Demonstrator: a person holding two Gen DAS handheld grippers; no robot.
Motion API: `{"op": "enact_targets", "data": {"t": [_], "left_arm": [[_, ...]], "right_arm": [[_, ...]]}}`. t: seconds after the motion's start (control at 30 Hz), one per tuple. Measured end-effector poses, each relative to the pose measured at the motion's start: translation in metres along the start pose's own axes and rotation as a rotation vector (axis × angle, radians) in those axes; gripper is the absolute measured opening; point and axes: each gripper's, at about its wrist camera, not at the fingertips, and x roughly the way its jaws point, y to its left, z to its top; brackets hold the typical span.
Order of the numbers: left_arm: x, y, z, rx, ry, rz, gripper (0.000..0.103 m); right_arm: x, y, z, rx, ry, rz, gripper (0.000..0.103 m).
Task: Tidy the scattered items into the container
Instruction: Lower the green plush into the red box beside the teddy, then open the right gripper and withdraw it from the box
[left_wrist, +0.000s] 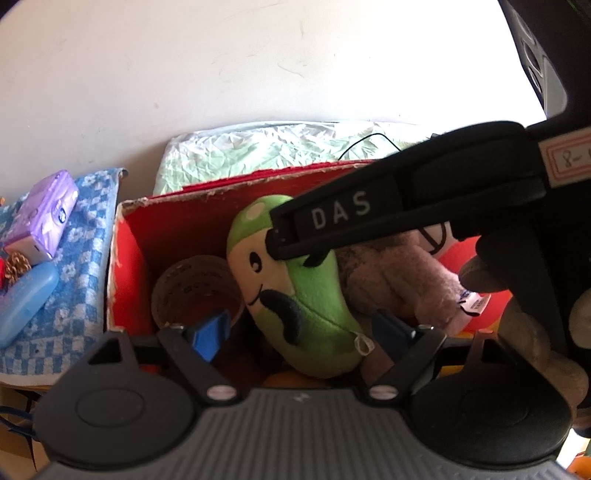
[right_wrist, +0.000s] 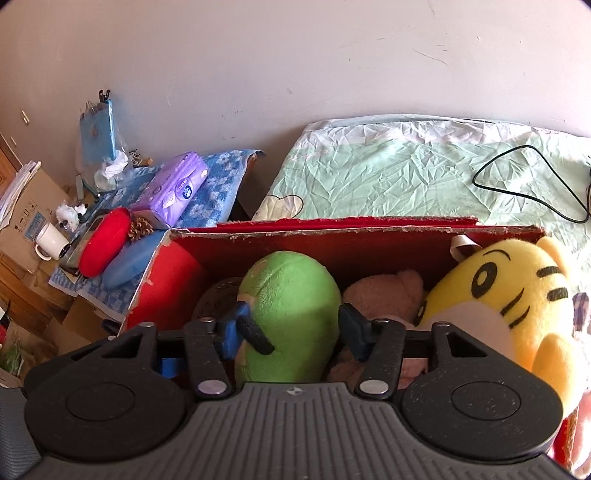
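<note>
Near the bottom of both views: the two claws, with the toy box just past them.
Left claw (left_wrist: 295, 328): open; its blue pads stand on each side of the green plush toy (left_wrist: 295, 295) and do not press it.
Right claw (right_wrist: 291, 328): its blue pads sit on the two sides of the green plush toy (right_wrist: 291, 310); I cannot tell if they squeeze it.
Green plush toy: inside the red box (left_wrist: 129, 251), lower middle of the frame, with a face and a black moustache.
Black finger: one right claw finger marked "DAS" (left_wrist: 332, 221) comes in from the right of the left view and touches the toy's head.
Tape roll (left_wrist: 195, 288): in the box, just left of the green toy.
Pink plush (right_wrist: 388, 291): in the box, right of the green toy.
Yellow tiger plush (right_wrist: 509, 295): at the right end of the box, sticking up over the rim.
Red box (right_wrist: 332, 254): open on top, torn edges.
Blue checked cloth (right_wrist: 218, 199): left of the box, with a purple tissue pack (right_wrist: 173, 192), a blue case (right_wrist: 129, 264), a pine cone (right_wrist: 140, 227) and a red pouch (right_wrist: 105, 240) on it.
Bed (right_wrist: 406, 173): behind the box, green crumpled sheet, black cable (right_wrist: 532, 184) at upper right.
Wall (right_wrist: 295, 66): pale, at the top.
</note>
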Motion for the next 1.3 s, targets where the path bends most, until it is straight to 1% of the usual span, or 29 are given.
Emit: {"op": "enact_targets", "data": {"t": [0.03,0.13,0.17,0.27,0.3,0.47,0.7,0.8,0.83,0.87,0.97,1.03,1.13,1.3], "left_arm": [[0.005,0.008,0.007,-0.002,0.001,-0.001,0.085],[0.002,0.012,0.006,-0.009,-0.002,0.010,0.087],[0.012,0.019,0.015,-0.009,-0.002,0.013,0.088],[0.011,0.022,0.013,-0.012,0.001,0.021,0.088],[0.017,0.021,0.010,-0.013,0.003,0.022,0.089],[0.012,0.023,0.006,-0.023,0.007,0.027,0.089],[0.004,0.025,0.006,-0.013,-0.017,0.055,0.090],[0.013,0.034,0.007,-0.016,-0.037,0.066,0.092],[0.007,0.031,0.007,-0.013,-0.043,0.069,0.092],[-0.006,0.020,0.006,-0.010,-0.048,0.072,0.092],[-0.013,0.012,0.009,-0.009,-0.049,0.079,0.095],[-0.013,0.006,0.009,-0.010,-0.042,0.089,0.096],[-0.007,-0.002,0.010,0.003,-0.029,0.132,0.096],[-0.002,-0.012,0.011,-0.041,0.003,0.187,0.096]], "right_arm": [[0.000,0.001,0.000,-0.003,-0.003,-0.007,0.057],[0.001,-0.001,-0.001,0.010,0.004,0.003,0.057],[0.001,-0.003,-0.002,0.019,0.007,0.010,0.057],[-0.001,-0.003,-0.004,0.028,0.006,0.017,0.058],[-0.003,-0.002,-0.005,0.028,0.000,0.019,0.058],[-0.011,-0.002,-0.008,0.033,-0.021,0.019,0.058],[-0.038,-0.003,-0.012,0.076,-0.079,0.063,0.058],[-0.057,-0.008,-0.018,0.107,-0.117,0.088,0.058],[-0.062,-0.010,-0.021,0.115,-0.128,0.087,0.058],[-0.068,-0.013,-0.023,0.124,-0.137,0.085,0.058],[-0.081,-0.023,-0.029,0.154,-0.151,0.077,0.058],[-0.088,-0.030,-0.032,0.171,-0.156,0.063,0.058],[-0.097,-0.039,-0.038,0.191,-0.166,0.051,0.058],[-0.105,-0.051,-0.045,0.184,-0.158,0.063,0.058]]}}
